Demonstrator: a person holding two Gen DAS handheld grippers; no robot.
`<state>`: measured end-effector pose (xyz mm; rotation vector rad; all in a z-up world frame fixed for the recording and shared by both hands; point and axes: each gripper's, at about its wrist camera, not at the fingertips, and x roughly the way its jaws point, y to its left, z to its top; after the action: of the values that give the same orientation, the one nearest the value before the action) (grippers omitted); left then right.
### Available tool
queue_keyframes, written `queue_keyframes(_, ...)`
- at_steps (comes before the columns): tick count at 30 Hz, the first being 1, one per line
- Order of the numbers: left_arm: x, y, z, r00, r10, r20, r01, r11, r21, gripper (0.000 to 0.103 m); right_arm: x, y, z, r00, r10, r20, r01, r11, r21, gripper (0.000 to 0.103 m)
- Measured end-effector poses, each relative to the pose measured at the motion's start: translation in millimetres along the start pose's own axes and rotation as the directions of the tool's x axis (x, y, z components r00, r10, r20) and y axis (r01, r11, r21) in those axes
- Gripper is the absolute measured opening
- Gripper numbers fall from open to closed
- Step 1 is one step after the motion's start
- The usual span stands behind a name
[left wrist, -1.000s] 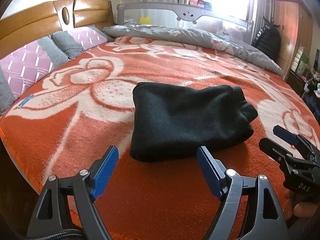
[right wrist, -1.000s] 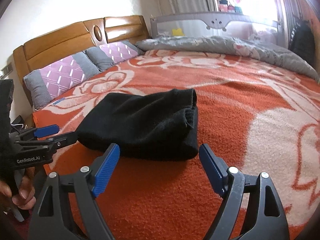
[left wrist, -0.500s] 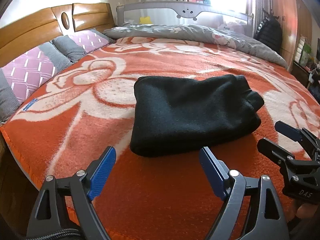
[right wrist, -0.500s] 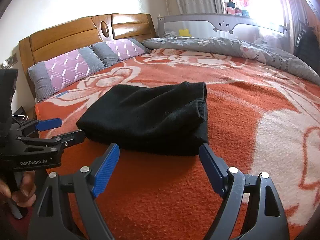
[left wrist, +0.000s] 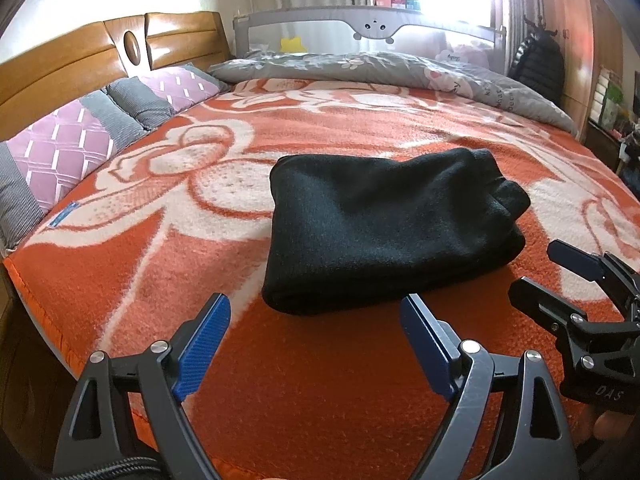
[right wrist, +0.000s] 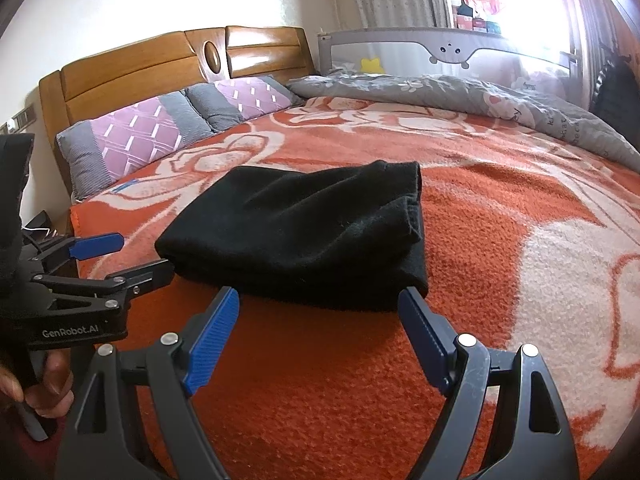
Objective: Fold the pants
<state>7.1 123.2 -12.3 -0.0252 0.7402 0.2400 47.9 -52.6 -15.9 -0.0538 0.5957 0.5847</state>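
Observation:
The black pants lie folded into a thick rectangle on the orange flowered blanket; they also show in the right wrist view. My left gripper is open and empty, held just short of the bundle's near edge. My right gripper is open and empty, also just short of the near edge. The right gripper shows at the right of the left wrist view, and the left gripper shows at the left of the right wrist view, both beside the bundle and apart from it.
The wooden headboard and purple and grey pillows are at the left. A grey quilt lies along the far side under a grey bed rail. The bed's near edge drops off at the left.
Both grippers have drawn back a little from the folded pants and tilted up slightly. The pants have not moved. Both grippers stay open.

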Motion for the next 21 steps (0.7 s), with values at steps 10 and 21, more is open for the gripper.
queue_keyframes(10,0.7,-0.3,-0.3,1.000,0.003,0.006,-0.003,1.000,0.004,0.087,-0.8,3.1,2.3,1.000,0.002,0.009,-0.002,1.000,-0.014,0.082)
queue_keyframes(21,-0.2,0.6,-1.2,1.000,0.004,0.001,-0.004,1.000,0.002,0.088,0.0,5.4,3.7,1.000,0.004,0.016,-0.004,1.000,-0.018,0.082)
